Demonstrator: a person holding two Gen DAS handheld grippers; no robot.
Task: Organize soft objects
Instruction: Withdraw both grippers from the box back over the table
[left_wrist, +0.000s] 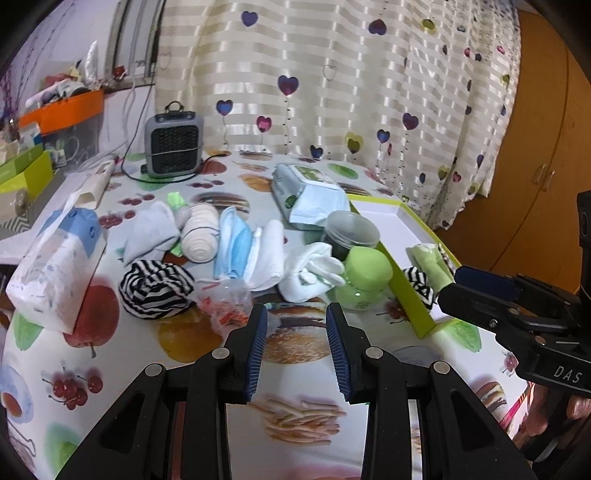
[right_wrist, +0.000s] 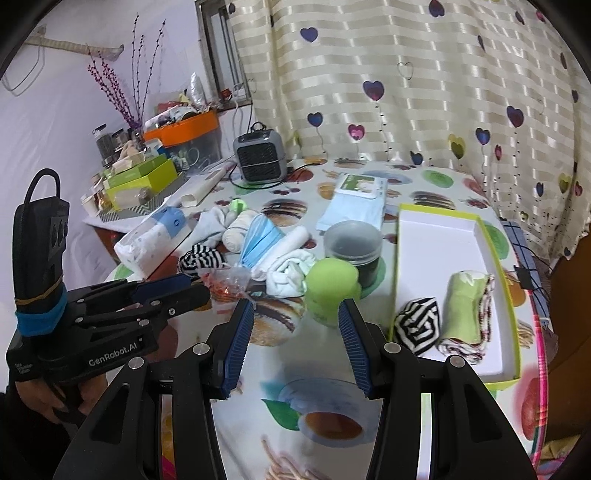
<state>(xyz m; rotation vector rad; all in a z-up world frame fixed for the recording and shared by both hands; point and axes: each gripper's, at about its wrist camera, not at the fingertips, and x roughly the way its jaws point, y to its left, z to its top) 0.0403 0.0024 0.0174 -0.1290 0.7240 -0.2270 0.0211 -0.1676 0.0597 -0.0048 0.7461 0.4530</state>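
tray (right_wrist: 491, 254) – striped sock (right_wrist: 419, 325), green cloth (right_wrist: 467, 302)

Soft even light; fisheye edges perhaps slightly blurred.

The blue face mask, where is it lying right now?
The blue face mask lies mid-pile on the table, between the cream wound roll on its left and the rolled white towel on its right, in both views.
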